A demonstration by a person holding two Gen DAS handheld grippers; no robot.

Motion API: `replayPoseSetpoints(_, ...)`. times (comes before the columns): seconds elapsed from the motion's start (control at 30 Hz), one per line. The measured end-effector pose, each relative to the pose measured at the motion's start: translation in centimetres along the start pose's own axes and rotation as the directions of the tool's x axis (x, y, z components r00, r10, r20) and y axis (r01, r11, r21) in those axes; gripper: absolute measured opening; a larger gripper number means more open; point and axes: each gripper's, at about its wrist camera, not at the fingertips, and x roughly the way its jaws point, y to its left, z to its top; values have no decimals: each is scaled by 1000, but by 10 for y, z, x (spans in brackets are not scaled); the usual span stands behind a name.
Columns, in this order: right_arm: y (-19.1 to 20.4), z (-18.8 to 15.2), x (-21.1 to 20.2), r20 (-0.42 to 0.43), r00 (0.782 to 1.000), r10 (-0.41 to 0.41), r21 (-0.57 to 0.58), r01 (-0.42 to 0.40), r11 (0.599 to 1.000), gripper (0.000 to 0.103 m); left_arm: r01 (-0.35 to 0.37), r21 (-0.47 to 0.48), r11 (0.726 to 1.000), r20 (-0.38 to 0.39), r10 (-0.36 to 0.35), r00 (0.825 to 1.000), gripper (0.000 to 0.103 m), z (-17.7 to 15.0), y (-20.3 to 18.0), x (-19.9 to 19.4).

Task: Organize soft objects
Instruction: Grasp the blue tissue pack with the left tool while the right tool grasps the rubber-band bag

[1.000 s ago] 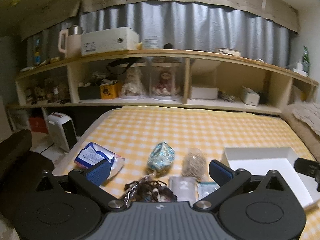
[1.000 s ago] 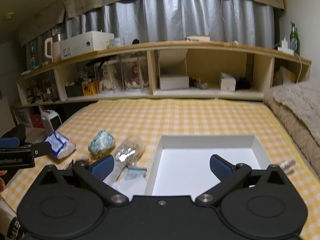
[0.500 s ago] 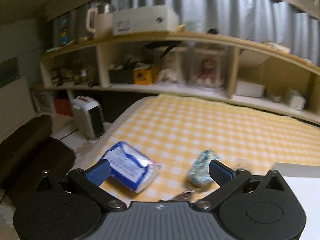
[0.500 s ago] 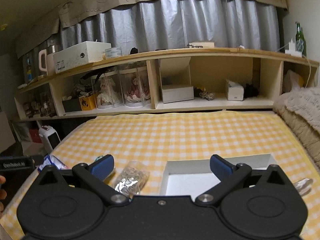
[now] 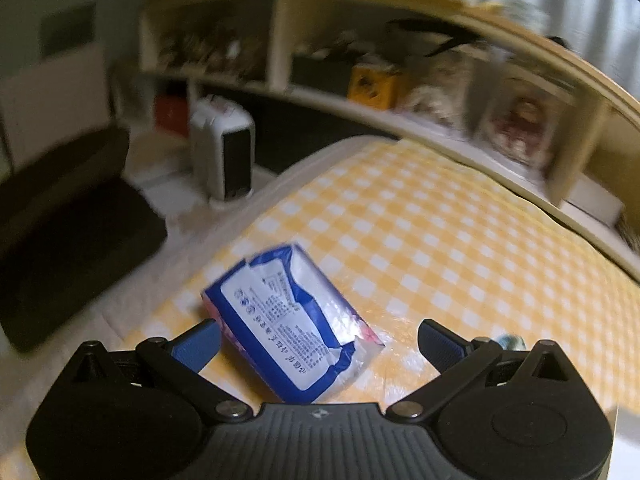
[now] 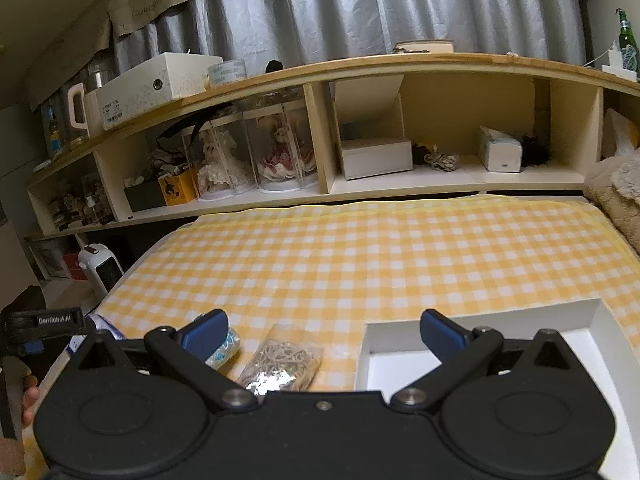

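Observation:
A blue and white soft pack [image 5: 292,320] lies on the yellow checked cloth [image 5: 440,240], between the open fingers of my left gripper [image 5: 316,344]. The pack touches neither pad as far as I can tell. My right gripper [image 6: 324,332] is open and empty above the cloth. Below it lie a clear bag of tan strands [image 6: 280,364] and a blue-patterned soft bundle [image 6: 226,348]. A white open box [image 6: 588,320] sits to the right. The left gripper's body shows at the left edge of the right wrist view [image 6: 44,322].
A small white heater [image 5: 222,152] stands on the floor left of the bed. A long wooden shelf [image 6: 360,68] with boxes and dolls runs behind the bed. A beige blanket [image 6: 616,196] lies at the right. A dark cushion [image 5: 60,216] is at the left.
My left gripper has swung left and moved down onto the blue and white pack, which now sits between its fingers. My right gripper has tilted up and back, showing less of the white box.

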Motion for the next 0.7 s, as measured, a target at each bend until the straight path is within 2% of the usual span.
replayPoseSetpoints(0.17, -5, 1, 33, -46, 997, 61, 72, -58, 996, 103, -20, -137, 990, -81, 9, 997, 103, 5, 7, 37)
replayPoseSetpoints(0.27, -1, -3, 55, -79, 993, 89, 64, -84, 994, 103, -35, -182, 983, -116, 14, 993, 103, 9, 11, 54)
replayPoseSetpoints(0.4, 8, -8, 82, -147, 982, 122, 61, -114, 992, 103, -61, -228, 972, -126, 32, 991, 103, 15, 13, 68)
replayPoseSetpoints(0.47, 10, -10, 95, -182, 972, 149, 90, -135, 987, 102, -70, -237, 969, -124, 41, 991, 103, 17, 11, 73)
replayPoseSetpoints(0.57, 9, -15, 111, -230, 954, 192, 155, -159, 975, 90, -77, -228, 971, -112, 53, 992, 103, 19, 5, 82)
replayPoseSetpoints(0.7, 4, -24, 130, -308, 924, 228, 268, -146, 952, 83, -101, -112, 989, -105, 90, 990, 103, 15, -3, 98)
